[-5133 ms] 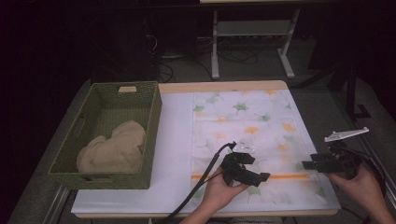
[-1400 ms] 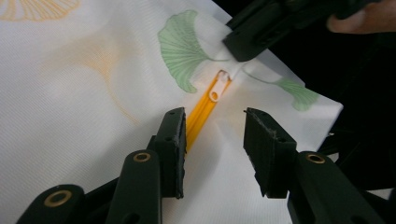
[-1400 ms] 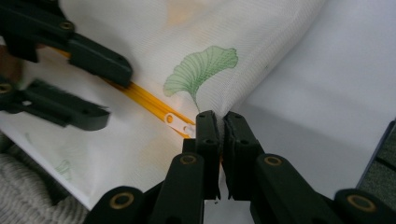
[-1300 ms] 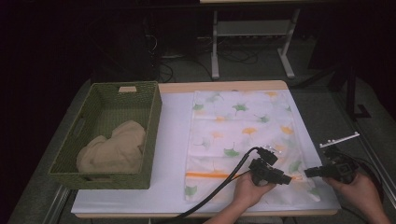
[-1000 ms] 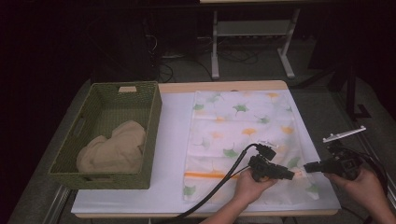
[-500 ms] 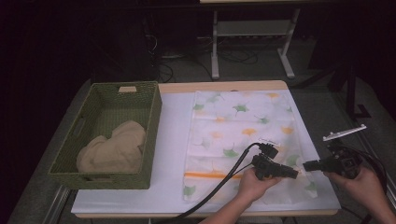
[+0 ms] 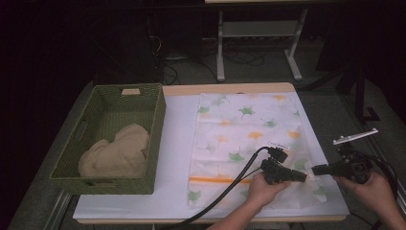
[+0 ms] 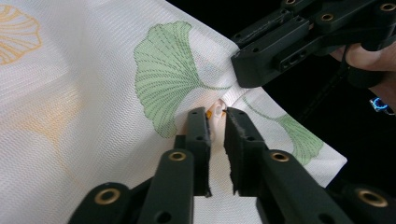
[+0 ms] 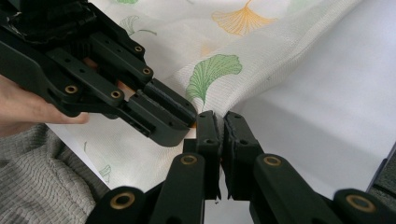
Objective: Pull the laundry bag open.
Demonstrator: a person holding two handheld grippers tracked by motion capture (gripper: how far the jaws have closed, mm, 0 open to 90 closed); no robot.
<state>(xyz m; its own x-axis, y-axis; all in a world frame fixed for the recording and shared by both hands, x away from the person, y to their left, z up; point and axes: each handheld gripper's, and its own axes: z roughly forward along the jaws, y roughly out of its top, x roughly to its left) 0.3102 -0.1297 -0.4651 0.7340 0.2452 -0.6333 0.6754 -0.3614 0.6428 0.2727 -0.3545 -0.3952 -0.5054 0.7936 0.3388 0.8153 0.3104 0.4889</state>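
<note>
A white mesh cloth point(image 7: 244, 129) printed with green and orange ginkgo leaves lies flat on the table, with an orange stripe near its front. At its front right edge my left gripper point(image 7: 304, 178) and right gripper point(image 7: 317, 169) meet tip to tip. The left gripper point(image 8: 217, 115) has just been closing its jaws, and they now pinch a small white and orange tab point(image 8: 215, 112) at the cloth's point(image 8: 93, 93) edge. The right gripper point(image 9: 220, 116) is shut on the hem of the cloth point(image 9: 261, 51), right beside the left gripper's tips.
A green woven basket point(image 7: 115, 92) at the left holds a crumpled beige cloth point(image 7: 115, 153). A white sheet covers the table point(image 7: 177, 143). The table's right edge lies just beyond the right hand. A black cable trails from the left gripper over the front edge.
The left gripper has edged right toward the right gripper and its jaws have narrowed onto the cloth's edge. The right gripper has kept still.
</note>
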